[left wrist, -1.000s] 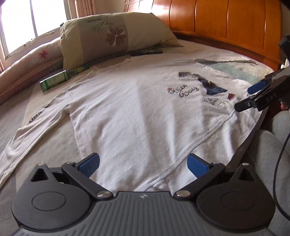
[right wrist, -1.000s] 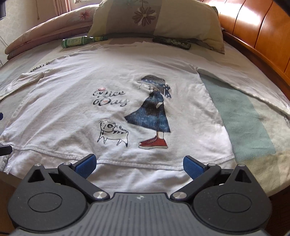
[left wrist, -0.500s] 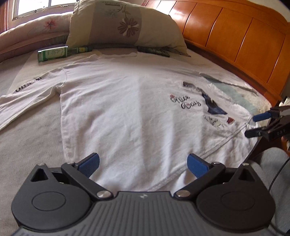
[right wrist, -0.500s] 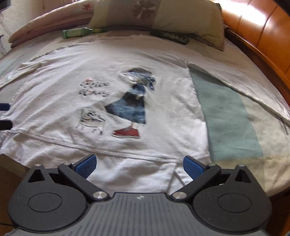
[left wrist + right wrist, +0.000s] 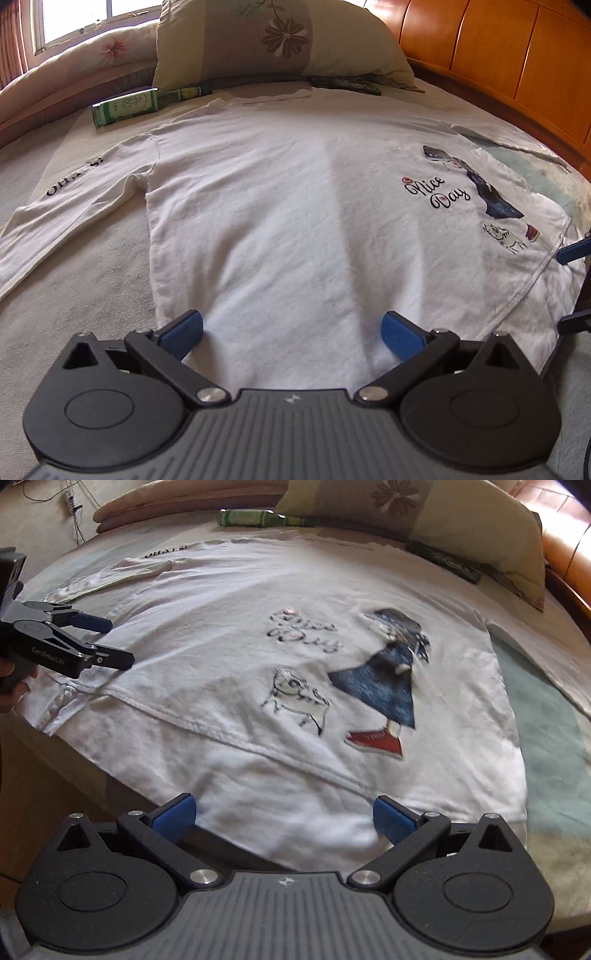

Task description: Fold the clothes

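1. Laid flat across the bed (image 5: 74, 314), face up: white long-sleeved shirt (image 5: 295, 221), hem overhanging the near edge, collar toward the pillow (image 5: 280, 37) at the head edge, left sleeve (image 5: 74, 206) stretched toward the left edge.
2. Near the far-left corner: green bottle (image 5: 125, 105), just beyond the shoulder.
3. Hovering at the hem's left part: left hand-held gripper (image 5: 291, 332), blue pads spread wide, nothing pinched.
4. Poised at the hem's right part: right hand-held gripper (image 5: 284, 818), likewise spread and empty.
5. Likely trouble: pinching only the top layer, so the back stays behind and the fold wrinkles; uneven lifts skewing the hem; dangling fabric sliding off the near edge.
6. Compared with half a second ago: both grippers closer to the hem, right view swung rightward and blurred.
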Available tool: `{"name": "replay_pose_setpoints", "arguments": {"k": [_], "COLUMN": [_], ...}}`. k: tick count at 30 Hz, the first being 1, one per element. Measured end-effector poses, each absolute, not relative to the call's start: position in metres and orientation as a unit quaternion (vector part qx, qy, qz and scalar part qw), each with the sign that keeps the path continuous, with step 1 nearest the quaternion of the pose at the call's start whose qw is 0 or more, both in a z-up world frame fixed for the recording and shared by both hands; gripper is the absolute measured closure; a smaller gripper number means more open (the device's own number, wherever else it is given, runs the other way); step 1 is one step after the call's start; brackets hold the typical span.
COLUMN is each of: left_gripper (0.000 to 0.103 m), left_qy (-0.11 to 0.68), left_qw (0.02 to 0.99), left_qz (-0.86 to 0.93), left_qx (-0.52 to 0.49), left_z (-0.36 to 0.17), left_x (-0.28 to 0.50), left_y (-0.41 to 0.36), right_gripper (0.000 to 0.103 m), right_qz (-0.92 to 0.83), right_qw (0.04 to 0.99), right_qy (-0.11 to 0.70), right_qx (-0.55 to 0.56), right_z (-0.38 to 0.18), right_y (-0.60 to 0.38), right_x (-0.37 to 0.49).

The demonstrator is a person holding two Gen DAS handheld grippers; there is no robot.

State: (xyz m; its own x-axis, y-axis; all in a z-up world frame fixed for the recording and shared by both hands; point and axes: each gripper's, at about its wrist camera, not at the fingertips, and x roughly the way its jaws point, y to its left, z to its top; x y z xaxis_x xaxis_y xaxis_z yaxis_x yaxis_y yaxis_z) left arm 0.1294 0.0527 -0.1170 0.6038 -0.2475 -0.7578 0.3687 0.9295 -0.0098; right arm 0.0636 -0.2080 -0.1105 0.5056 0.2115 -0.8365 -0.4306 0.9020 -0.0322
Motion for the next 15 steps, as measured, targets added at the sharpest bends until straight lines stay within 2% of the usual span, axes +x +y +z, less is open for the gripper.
{"name": "replay_pose_setpoints", "arguments": {"k": [4, 8, 14, 15], "left_gripper": [0.001, 0.001, 0.001, 0.001], "left_qy": [0.4, 0.38, 0.42, 0.406], "left_qw": [0.894, 0.897, 0.887, 0.894], "left_qz": [-0.182, -0.212, -0.183, -0.182], "left_qx": [0.088, 0.076, 0.055, 0.057], "left_z": [-0.098, -0.088, -0.12, -0.121], "left_x": [0.133, 0.141, 0.146, 0.141], "left_y": [0.04, 0.018, 0.013, 0.014], "right_gripper": [0.0, 0.0, 0.0, 0.0], "right_qz": [0.165, 0.114, 0.085, 0.083], "right_qw": [0.871, 0.887, 0.886, 0.885], "right_qy": [0.445, 0.444, 0.456, 0.458], "right_qx": [-0.123, -0.046, 0.017, 0.018], "right_z": [-0.099, -0.101, -0.112, -0.109], "right_y": [-0.233, -0.261, -0.288, -0.288], "right_x": [0.063, 0.101, 0.106, 0.106]}}
